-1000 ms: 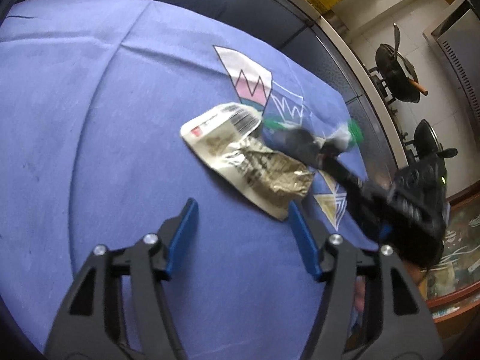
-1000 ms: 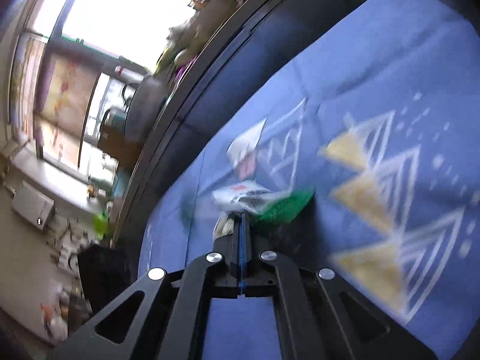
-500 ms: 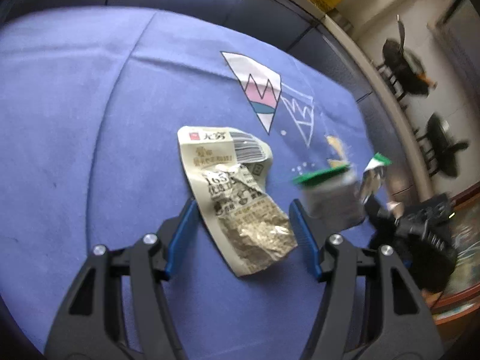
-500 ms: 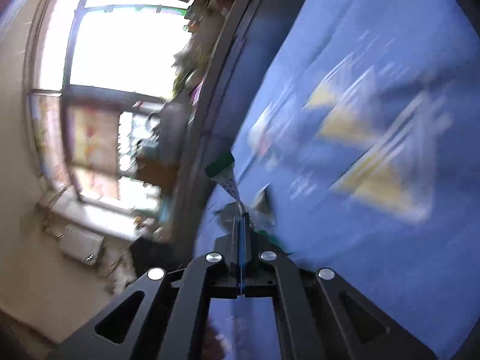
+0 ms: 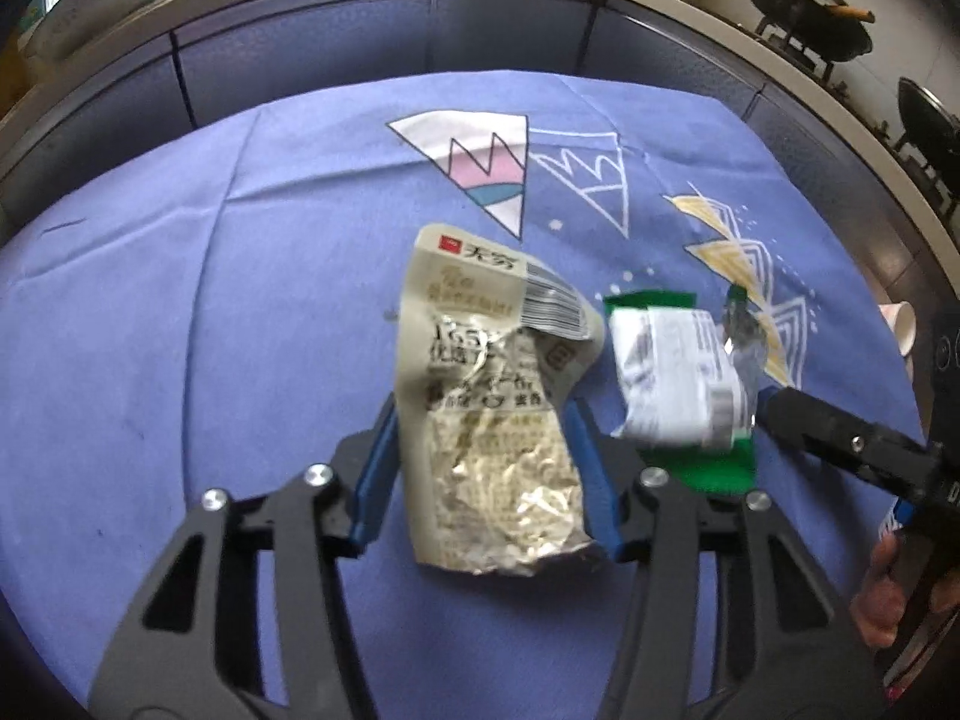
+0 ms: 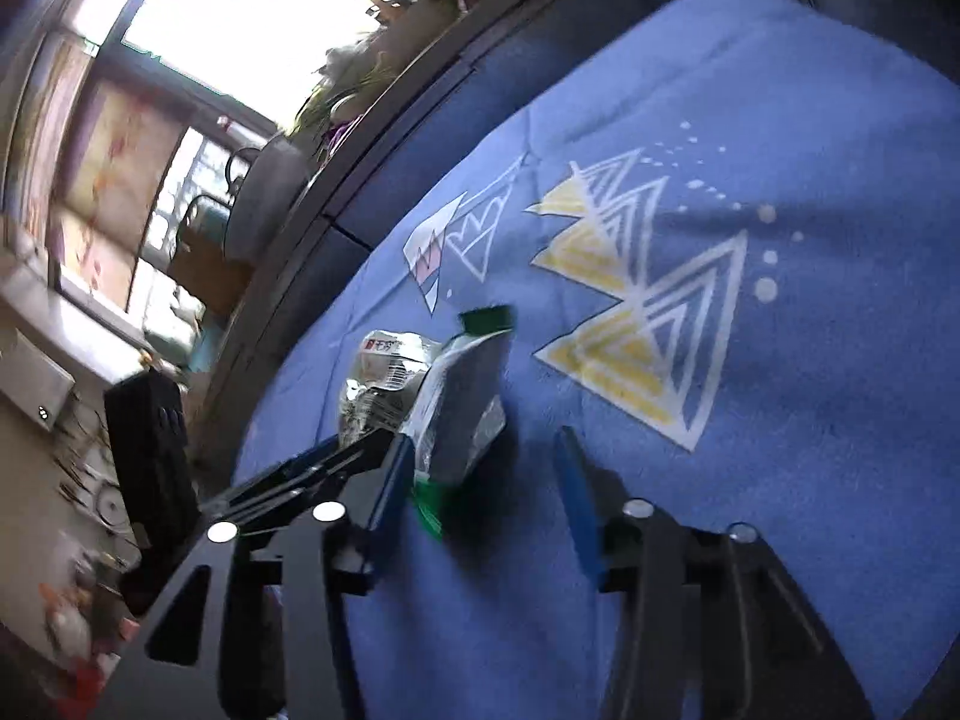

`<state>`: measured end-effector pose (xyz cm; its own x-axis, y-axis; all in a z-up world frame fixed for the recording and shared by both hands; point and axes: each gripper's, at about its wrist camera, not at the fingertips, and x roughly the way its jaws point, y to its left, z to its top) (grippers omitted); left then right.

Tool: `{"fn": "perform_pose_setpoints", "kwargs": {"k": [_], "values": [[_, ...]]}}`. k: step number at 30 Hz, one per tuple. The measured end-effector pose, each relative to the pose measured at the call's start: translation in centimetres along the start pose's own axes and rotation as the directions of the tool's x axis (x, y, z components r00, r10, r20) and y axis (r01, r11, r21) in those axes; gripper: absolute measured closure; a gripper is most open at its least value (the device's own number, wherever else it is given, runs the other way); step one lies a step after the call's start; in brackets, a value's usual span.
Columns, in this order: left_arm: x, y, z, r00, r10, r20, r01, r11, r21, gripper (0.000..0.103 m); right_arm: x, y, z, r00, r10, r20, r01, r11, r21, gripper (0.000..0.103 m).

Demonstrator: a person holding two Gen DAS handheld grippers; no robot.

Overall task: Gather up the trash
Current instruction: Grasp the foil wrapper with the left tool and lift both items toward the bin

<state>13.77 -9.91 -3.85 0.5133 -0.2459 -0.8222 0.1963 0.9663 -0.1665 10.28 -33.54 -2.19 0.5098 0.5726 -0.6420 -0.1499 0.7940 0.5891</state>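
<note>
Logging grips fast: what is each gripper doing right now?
Left gripper: closing around the beige wrapper, not clearly gripping.
Right gripper: just opened, green wrapper released.

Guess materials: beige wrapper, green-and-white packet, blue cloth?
Beige wrapper: looks like foil-lined plastic film, crinkled, silvery glints at the torn end.
Green-and-white packet: glossy printed film, probably plastic.
Blue cloth: matte woven fabric, soft creases.
</note>
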Motion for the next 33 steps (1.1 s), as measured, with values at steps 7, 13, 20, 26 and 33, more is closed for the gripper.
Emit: {"fn": "perform_pose_setpoints", "kwargs": {"k": [7,13,20,26,33], "values": [[-1.8,2.0,-2.1,0.998,-0.062,0.007,0.062,0.997,-0.055,0.052,0.5,2.1,-2.3,0.998,-0.051,-0.026,0.048,0.995,-0.091,0.054],[-2.7,2.9,-2.5,0.994,-0.106,0.007,0.106,0.99,-0.094,0.052,2.3,2.6,-2.5,0.998,-0.033,-0.045,0.03,0.998,-0.062,0.092],[-4.4,-0.3,-1.6,0.987,-0.16,0.027,0.161,0.986,-0.051,0.052,-0.9,-0.6,-2.4,0.998,0.055,0.033,-0.057,0.996,0.061,0.103],[-3.4,-9.8,1.1,0.95,-0.311,-0.022,0.312,0.949,0.048,0.052,-9.2,-5.8,-2.1,0.988,0.003,0.154,-0.02,0.994,0.109,0.103],[1.2,-24.0,4.8,0.863,-0.486,-0.139,0.502,0.857,0.116,0.052,-20.0,-14.9,-1.1,0.944,-0.182,0.275,0.124,0.969,0.216,0.103]]}}
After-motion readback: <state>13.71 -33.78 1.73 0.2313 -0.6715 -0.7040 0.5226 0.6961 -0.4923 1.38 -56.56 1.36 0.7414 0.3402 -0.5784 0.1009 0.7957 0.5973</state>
